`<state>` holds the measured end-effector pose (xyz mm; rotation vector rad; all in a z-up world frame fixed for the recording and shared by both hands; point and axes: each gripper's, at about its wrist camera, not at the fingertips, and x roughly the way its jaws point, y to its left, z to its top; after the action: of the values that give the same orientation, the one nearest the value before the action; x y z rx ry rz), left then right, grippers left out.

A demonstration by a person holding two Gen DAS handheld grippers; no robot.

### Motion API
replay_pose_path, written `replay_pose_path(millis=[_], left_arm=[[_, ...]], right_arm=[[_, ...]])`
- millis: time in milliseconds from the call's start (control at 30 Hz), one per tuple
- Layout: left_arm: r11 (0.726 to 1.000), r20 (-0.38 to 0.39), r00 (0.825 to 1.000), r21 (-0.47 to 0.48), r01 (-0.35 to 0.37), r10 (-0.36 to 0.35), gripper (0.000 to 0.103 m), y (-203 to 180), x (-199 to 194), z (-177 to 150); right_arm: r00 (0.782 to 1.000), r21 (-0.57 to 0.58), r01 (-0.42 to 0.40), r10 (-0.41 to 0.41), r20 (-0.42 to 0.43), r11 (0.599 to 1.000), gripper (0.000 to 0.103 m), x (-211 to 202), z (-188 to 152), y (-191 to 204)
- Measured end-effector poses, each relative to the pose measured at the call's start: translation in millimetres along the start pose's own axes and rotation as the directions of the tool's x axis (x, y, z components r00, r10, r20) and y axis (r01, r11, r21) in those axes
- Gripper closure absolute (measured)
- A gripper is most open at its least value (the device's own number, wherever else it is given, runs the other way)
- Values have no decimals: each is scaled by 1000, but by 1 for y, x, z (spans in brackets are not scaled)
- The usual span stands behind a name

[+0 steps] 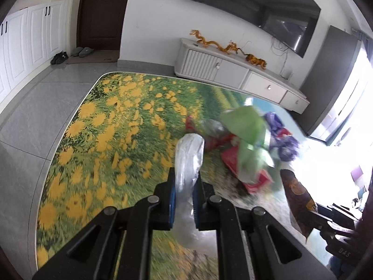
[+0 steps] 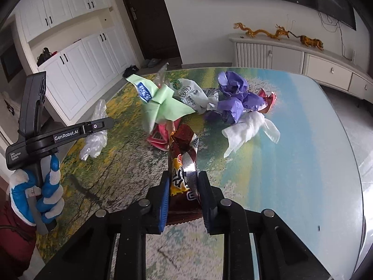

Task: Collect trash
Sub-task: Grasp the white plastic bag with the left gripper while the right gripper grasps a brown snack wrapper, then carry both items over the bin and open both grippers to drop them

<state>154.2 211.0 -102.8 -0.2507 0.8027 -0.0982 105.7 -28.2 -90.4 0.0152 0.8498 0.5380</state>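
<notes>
We hold one piece of trash in each hand, probably to add both to the heap (image 2: 198, 102) of wrappers and paper in the middle of the table (image 2: 314, 140). The left tongs (image 1: 184, 186) are closed on a clear plastic bag (image 1: 188, 158), lifted above the table. The right tongs (image 2: 184, 191) grip a brown snack wrapper (image 2: 183, 163), whose top seems to touch the heap.

The counter (image 2: 314, 154) lies bare on its blue right side and across its yellow-flowered left portion (image 1: 93, 140). The trash pile (image 2: 198, 102) blocks the far centre. The white tissue (image 2: 249, 130) juts toward the right. The clear plastic bag (image 2: 95, 135) obstructs the left edge.
</notes>
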Motion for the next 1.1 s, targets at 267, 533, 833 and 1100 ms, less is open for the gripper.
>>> replay_pose_path(millis=[267,533,833,1100], left_arm=[[997,47,997,51,57,-60,94,-43,-44,-8],[974,28,986,165,155,-162,94,-129,-52,-5],[880,-110,947,350,322,-303,94,-287,-6,-6],[793,-274,909,451,410,-314,94,-432,76,-30]], right_arm=[[994,34,-5,2,113,999,82,-52,-5,-5],[971,169,67,-104,216,983,82,-114,-17,-62],[912,415,244,-353,210,877,82,-180,-67,-169],[873,618,364,-486,34,697,81,-178,-124,-274]])
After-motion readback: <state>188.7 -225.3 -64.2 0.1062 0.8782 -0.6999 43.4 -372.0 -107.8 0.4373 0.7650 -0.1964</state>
